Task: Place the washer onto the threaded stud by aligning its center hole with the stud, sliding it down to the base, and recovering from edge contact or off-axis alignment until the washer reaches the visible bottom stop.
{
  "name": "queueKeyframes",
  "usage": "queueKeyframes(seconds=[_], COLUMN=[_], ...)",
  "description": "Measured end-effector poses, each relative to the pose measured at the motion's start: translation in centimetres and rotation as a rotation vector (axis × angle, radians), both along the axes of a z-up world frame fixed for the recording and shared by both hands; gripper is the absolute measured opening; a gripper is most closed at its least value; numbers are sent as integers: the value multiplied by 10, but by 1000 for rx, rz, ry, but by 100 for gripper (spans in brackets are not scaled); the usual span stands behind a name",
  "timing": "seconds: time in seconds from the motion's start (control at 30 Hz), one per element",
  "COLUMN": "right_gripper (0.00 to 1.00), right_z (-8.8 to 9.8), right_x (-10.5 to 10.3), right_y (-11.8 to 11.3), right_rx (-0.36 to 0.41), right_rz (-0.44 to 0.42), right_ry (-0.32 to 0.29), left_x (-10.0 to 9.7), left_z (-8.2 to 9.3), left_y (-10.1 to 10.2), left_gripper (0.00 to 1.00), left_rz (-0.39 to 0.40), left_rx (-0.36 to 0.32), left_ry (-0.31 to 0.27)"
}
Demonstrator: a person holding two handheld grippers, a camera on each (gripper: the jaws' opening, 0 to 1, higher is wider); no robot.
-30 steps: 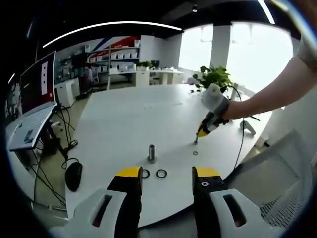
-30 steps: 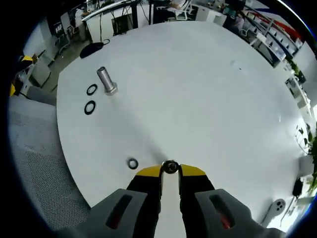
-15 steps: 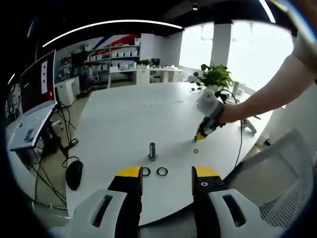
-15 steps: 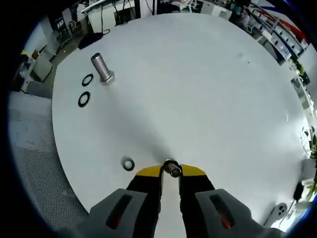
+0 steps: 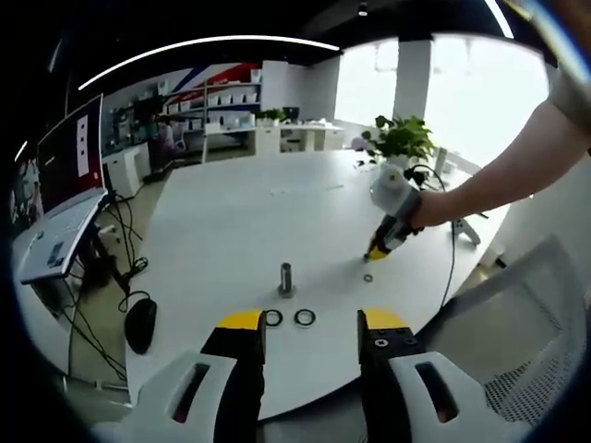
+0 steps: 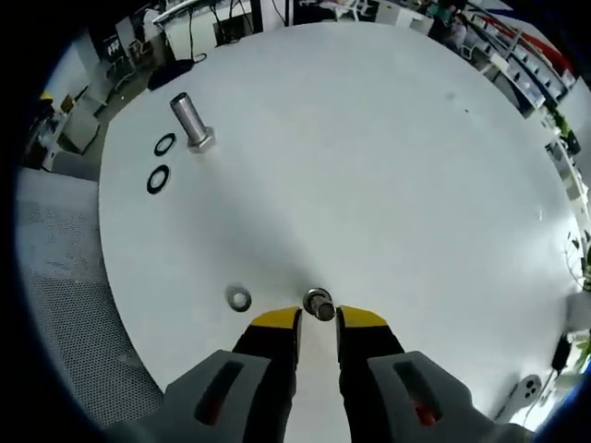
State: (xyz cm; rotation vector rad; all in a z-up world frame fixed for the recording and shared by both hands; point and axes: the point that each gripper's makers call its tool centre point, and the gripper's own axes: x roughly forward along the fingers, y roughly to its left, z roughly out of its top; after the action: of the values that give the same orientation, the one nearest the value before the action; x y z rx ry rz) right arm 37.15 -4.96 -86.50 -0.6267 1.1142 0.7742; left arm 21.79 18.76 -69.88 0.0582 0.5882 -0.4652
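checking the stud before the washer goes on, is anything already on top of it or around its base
In the right gripper view the stud stands upright on the table, its top bare. Two black rings lie on the table beside it, not around it. Its far side is hidden.

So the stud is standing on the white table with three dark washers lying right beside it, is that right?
Not quite: the right gripper view shows two dark washers lying beside the stud, not three. A third, lighter washer lies apart, near the right gripper. The stud does stand upright on the white table.

The right hand-held gripper (image 6: 319, 317) is partly covering a small metal piece (image 6: 319, 304); whether it is gripped is unclear. The stud (image 5: 286, 277) is showing too small to read its threads.
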Motion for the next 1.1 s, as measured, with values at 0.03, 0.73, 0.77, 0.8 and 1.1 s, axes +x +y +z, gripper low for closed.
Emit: queueKeyframes(seconds=[0.03, 0.73, 0.77, 0.8, 1.1], right_gripper=[18, 26, 26, 26, 26], right_z=[0, 1, -1, -2, -10], right_x=[0, -43, -45, -47, -46], right_y=[-1, 16, 17, 20, 38], right_rx=[1, 42, 44, 49, 74], right_rz=[-1, 33, 33, 30, 41], right_ry=[0, 3, 6, 11, 23], left_x=[0, 1, 2, 2, 3], left_z=[0, 2, 2, 3, 3], left_y=[0, 6, 7, 7, 10], left_gripper=[37, 38, 38, 38, 38], left_rz=[1, 27, 29, 30, 42], left_rx=[0, 28, 27, 25, 31], left_ry=[0, -20, -21, -21, -26])
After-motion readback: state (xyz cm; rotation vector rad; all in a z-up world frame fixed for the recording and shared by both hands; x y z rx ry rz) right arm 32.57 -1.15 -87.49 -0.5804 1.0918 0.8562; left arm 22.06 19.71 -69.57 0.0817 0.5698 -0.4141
